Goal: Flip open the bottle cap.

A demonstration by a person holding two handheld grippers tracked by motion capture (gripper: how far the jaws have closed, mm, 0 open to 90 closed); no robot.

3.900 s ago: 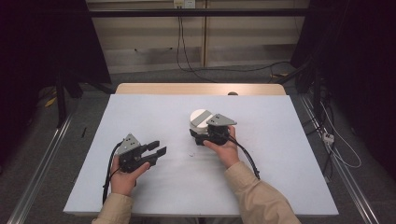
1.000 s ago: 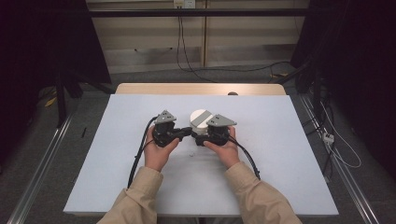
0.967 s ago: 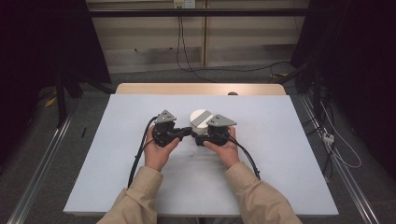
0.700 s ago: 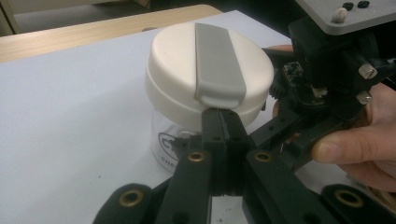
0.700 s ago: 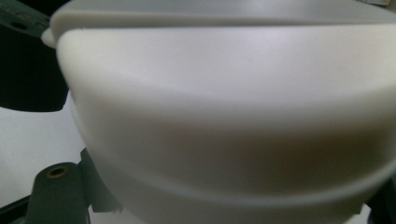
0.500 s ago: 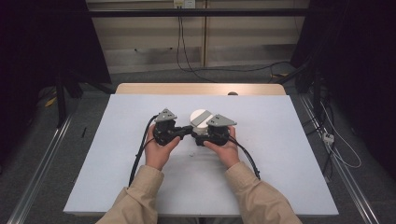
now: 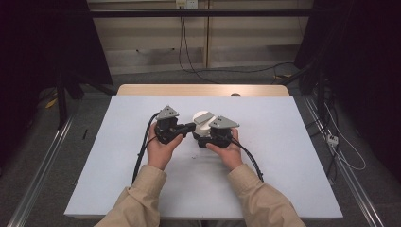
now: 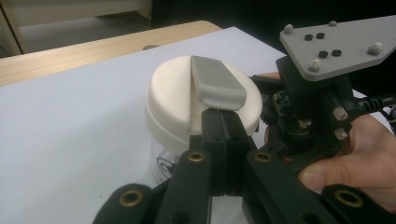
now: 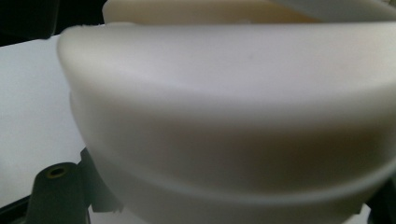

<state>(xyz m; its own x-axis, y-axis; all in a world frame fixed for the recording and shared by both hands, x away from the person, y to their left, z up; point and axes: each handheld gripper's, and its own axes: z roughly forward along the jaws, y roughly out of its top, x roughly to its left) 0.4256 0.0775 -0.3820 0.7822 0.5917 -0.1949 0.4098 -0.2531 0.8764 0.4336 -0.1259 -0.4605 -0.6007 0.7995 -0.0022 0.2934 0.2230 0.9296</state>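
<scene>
Nearest the person, two tan sleeves reach up over the white desk [image 7: 118, 189]. Since a few seconds ago the left gripper [image 8: 223, 128] has crossed from the desk's left part to the middle; in the last second it has only edged closer to the jar. Now its jaws are pressed together with no gap, their tips just under the near end of the grey flip tab [image 8: 217, 81] on the cream lid [image 8: 173, 100]. Whether they pinch the tab's edge or only touch it is unclear.

Just beyond, the right gripper [image 7: 208, 137] sits against the jar [image 7: 202, 122], whose clear body shows below the lid in the left gripper view. In the right gripper view the lid's rim lies very close between the jaws, which stand apart on either side; it looks like a steadying hold, though I cannot tell whether the jaws actually clamp.

This arrangement suggests the jar is braced so the tab can be lifted or the lid turned.

Farther off lie the desk's wooden edge [image 7: 203, 90] and cables [image 7: 189, 52] on the floor.
</scene>
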